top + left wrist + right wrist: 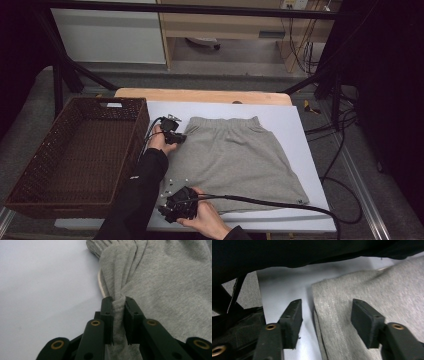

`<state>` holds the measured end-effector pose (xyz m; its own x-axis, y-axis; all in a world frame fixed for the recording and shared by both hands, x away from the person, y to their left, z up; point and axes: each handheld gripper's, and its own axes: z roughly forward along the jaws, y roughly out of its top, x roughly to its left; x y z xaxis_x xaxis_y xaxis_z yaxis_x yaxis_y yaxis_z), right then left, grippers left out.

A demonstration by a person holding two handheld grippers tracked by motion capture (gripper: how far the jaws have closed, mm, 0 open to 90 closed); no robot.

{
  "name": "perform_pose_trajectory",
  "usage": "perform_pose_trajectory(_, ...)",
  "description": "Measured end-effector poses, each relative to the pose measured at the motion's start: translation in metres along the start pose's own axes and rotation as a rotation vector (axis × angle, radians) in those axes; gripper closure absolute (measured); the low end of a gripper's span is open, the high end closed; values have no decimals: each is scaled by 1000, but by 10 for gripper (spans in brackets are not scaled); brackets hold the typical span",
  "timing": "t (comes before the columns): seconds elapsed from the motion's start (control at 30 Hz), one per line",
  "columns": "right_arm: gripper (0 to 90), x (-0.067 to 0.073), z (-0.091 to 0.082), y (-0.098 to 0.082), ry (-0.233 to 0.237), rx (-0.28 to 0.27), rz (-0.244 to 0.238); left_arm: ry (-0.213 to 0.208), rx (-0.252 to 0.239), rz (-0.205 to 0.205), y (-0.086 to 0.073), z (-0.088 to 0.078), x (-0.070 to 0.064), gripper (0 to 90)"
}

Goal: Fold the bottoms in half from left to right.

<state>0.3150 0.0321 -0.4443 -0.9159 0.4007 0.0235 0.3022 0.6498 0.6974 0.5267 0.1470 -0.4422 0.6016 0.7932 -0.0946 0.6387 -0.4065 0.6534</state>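
Right tongs [176, 206]: near the counter's front edge, jaws spread to either side of the hem corner of the grey shorts [235, 160], not pressing it.
Grey shorts: flat on the white-covered counter [305, 135], waistband toward the far edge.
Left tongs [175, 136]: pinching a bunched fold at the waistband's left end.
Wicker basket [75, 155]: at the counter's left edge.
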Motion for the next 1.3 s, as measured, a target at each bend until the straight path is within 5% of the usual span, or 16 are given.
perform_pose_trajectory(0.83,819,-10,4,2,-33,44,-71,-2,0,-8,0,0,1,789)
perform_pose_trajectory(1.3,865,-13,1,3,-34,51,-79,-3,4,-43,1,-1,1,808)
